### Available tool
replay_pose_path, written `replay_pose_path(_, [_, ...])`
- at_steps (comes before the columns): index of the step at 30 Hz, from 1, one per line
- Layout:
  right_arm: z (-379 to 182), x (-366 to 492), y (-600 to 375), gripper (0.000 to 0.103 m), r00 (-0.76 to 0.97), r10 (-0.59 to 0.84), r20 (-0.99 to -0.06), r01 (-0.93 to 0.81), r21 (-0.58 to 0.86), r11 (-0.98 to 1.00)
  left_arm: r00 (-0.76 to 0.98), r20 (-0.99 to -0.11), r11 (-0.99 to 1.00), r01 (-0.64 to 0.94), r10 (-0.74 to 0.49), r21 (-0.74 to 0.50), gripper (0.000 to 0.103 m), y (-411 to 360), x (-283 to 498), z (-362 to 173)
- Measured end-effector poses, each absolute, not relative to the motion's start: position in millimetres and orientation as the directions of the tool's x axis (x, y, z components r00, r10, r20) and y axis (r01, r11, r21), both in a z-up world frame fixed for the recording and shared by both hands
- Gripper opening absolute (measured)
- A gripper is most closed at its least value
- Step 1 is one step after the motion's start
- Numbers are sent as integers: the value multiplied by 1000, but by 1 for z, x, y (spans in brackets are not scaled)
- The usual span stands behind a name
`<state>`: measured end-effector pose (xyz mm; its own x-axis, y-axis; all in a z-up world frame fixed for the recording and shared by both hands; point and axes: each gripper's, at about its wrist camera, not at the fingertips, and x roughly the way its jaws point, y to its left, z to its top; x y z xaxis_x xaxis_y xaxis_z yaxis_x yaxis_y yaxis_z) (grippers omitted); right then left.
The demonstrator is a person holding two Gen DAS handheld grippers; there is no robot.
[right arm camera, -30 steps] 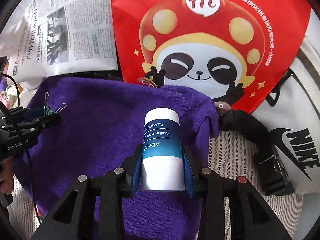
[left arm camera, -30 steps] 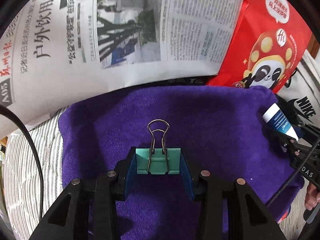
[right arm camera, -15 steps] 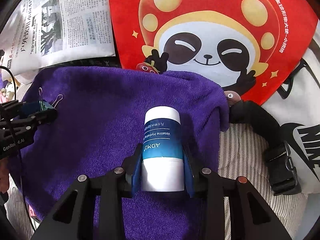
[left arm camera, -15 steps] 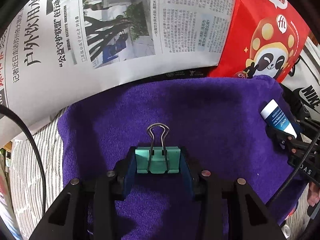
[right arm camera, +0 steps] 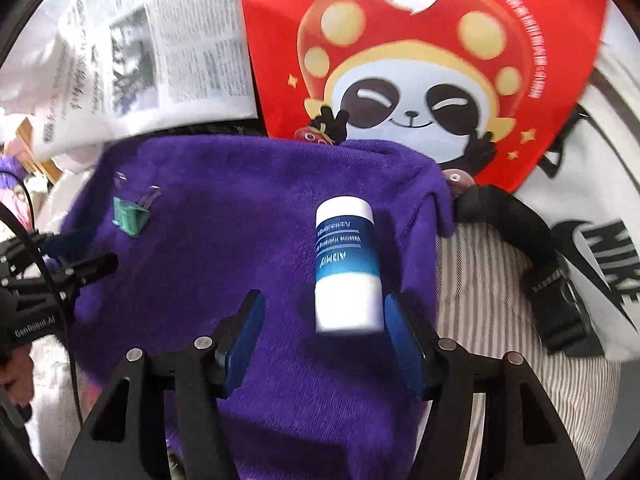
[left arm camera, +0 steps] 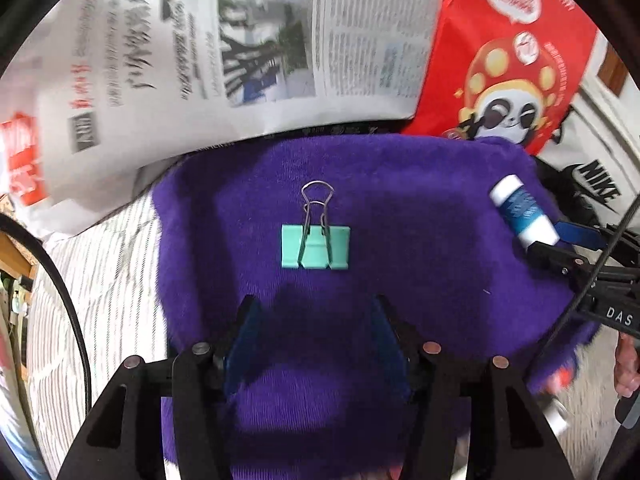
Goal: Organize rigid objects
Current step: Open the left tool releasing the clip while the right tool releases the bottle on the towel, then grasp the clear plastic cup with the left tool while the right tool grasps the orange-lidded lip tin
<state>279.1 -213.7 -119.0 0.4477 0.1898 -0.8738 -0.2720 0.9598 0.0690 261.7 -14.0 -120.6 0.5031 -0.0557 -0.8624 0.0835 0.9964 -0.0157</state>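
Observation:
A teal binder clip (left arm camera: pixel 316 246) with wire handles lies on the purple towel (left arm camera: pixel 400 200), just ahead of my left gripper (left arm camera: pixel 316 320), which is open and empty. It also shows in the right wrist view (right arm camera: pixel 130 220). A blue and white tube (right arm camera: pixel 347 268) lies on the towel (right arm camera: pixel 240 200) between the spread fingers of my right gripper (right arm camera: pixel 324 312), close to the right finger. The right gripper is open. The tube also shows in the left wrist view (left arm camera: pixel 522 212).
A newspaper (left arm camera: pixel 200 60) lies behind the towel. A red panda bag (right arm camera: pixel 420 60) and a white Nike bag (right arm camera: pixel 600 220) with a black strap (right arm camera: pixel 520 240) lie to the right. Striped fabric (left arm camera: pixel 100 280) lies under the towel.
Both grippers opened and drew back. The clip left the left gripper and the tube left the right gripper; both now rest on the towel.

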Motion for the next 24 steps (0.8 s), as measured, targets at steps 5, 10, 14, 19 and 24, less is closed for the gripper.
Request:
replay_pose_path(5, [-95, 244, -226, 64, 483, 184, -856, -240, 72, 968, 532, -844, 997, 72, -65, -31, 55, -15, 222, -104])
replay_pose_path(10, [-81, 205, -227, 64, 505, 195, -841, -214, 97, 972, 542, -838, 997, 56, -68, -44, 55, 10, 199, -108])
replay_pose_path(14, [-78, 170, -233, 64, 512, 205, -834, -204, 114, 972, 547, -834, 997, 58, -76, -53, 55, 25, 172, -116])
replay_pose_path(19, [-84, 135, -245, 64, 504, 201, -840, -186, 122, 975, 553, -831, 997, 70, -59, -24, 55, 28, 142, -131])
replay_pose_path(24, [-94, 109, -256, 64, 486, 193, -852, -152, 135, 979, 573, -816, 997, 73, -74, -39, 54, 32, 133, -143])
